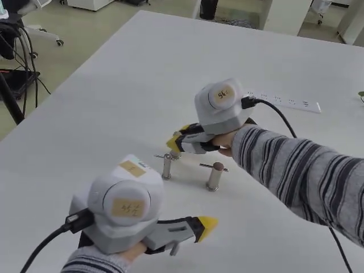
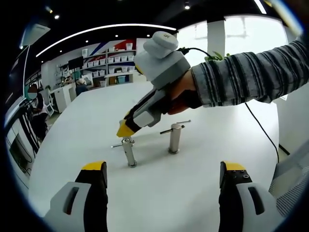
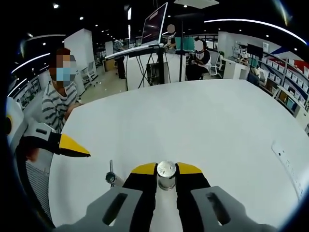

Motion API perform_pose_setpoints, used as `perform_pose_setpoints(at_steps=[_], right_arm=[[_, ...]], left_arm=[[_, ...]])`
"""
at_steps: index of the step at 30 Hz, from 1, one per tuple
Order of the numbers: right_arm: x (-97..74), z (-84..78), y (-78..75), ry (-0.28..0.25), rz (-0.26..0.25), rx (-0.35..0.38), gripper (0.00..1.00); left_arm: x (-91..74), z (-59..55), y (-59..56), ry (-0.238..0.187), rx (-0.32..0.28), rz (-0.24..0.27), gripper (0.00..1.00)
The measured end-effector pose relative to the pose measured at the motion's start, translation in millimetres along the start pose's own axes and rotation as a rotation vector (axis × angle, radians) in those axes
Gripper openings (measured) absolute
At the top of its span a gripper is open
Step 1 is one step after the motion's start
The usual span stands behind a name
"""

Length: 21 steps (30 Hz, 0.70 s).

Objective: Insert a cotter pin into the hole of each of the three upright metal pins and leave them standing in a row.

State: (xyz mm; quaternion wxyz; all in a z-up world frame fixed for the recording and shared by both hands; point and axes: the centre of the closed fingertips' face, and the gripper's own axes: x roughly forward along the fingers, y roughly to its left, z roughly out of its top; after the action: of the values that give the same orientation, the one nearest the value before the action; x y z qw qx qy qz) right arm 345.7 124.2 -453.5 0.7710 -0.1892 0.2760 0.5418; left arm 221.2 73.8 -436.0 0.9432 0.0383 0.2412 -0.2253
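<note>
Two upright metal pins stand on the white table (image 1: 114, 102), each with a cotter pin through its top: the left pin (image 1: 166, 166) (image 2: 128, 152) and the right pin (image 1: 214, 176) (image 2: 175, 138). My right gripper (image 1: 174, 143) (image 3: 166, 170) reaches in from the right, behind the left pin. It is shut on a third metal pin (image 3: 166, 175) (image 1: 176, 153), which stands upright between its yellow-tipped jaws. My left gripper (image 1: 196, 230) (image 2: 164, 169) hovers near the table's front, a short way in front of the pins, jaws wide apart and holding nothing.
A white power strip (image 1: 284, 102) lies at the back right, and the right gripper's black cable (image 1: 278, 116) runs toward it. Past the table's left edge are cables and a chair base (image 1: 34, 34). People sit at desks (image 3: 193, 53) beyond the far edge.
</note>
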Motion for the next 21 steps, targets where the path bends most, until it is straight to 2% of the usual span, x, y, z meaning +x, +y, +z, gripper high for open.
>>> perform_pose_setpoints(at_steps=[10,15,21], right_arm=[[-3.2,-6.8,-5.1,0.026,-0.023,0.006,0.09],[-13.3,-15.7,-10.7,0.033,-0.04,0.014,0.09],[-33.5,-29.4,-15.6,0.043,-0.069,0.029,0.09]], left_arm=[[-0.8,1.7,-0.8,-0.006,0.002,-0.002,0.96],[-0.8,2.5,0.4,-0.01,-0.002,0.0,0.96],[-0.6,3.4,-1.2,-0.012,0.004,-0.004,0.96]])
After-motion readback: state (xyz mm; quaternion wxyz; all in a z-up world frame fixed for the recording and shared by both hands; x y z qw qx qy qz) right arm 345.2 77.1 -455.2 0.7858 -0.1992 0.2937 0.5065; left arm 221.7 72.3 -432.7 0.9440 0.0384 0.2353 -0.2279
